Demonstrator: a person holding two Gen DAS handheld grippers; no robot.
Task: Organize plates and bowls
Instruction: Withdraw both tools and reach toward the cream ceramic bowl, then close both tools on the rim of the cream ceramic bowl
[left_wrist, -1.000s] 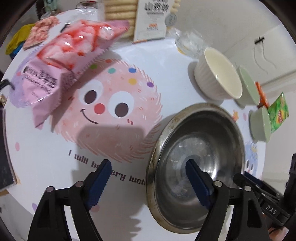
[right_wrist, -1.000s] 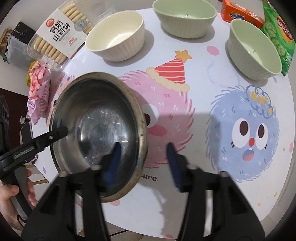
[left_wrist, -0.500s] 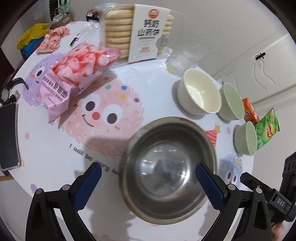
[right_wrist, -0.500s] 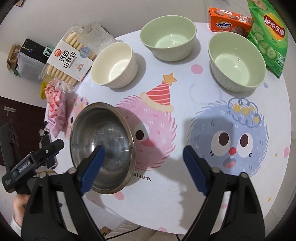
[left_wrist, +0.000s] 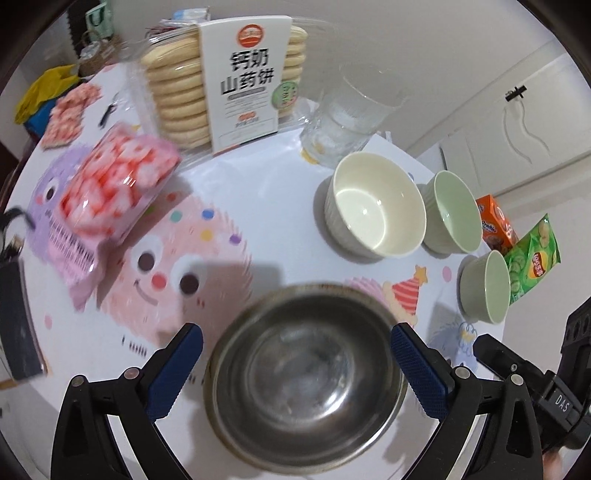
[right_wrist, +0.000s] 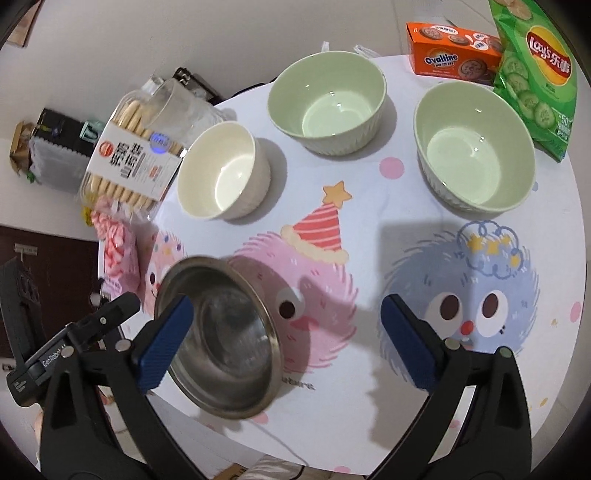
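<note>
A steel bowl (left_wrist: 306, 387) stands on the printed round table (left_wrist: 280, 177) near its front edge. My left gripper (left_wrist: 295, 332) hangs open above it, its blue pads wide of the rim on either side and touching nothing. The right gripper (right_wrist: 287, 302) is above the table just right of the steel bowl (right_wrist: 221, 339); its jaws are opening, and only the bowl's right rim shows below them, untouched. Further back stand a cream bowl (left_wrist: 373, 218) and two green bowls (right_wrist: 328, 99) (right_wrist: 476, 147), all upright.
A biscuit pack (left_wrist: 240, 81), a clear glass (left_wrist: 351, 114) and a pink snack bag (left_wrist: 114, 188) crowd the far left. An orange Ovaltine box (right_wrist: 454, 59) and a green crisps bag (right_wrist: 535, 74) sit far right. A phone (left_wrist: 14, 317) lies at the left edge.
Both grippers spread wider and lifted back from the steel bowl's rim. The bowl stays on the table and looks smaller in both views.
</note>
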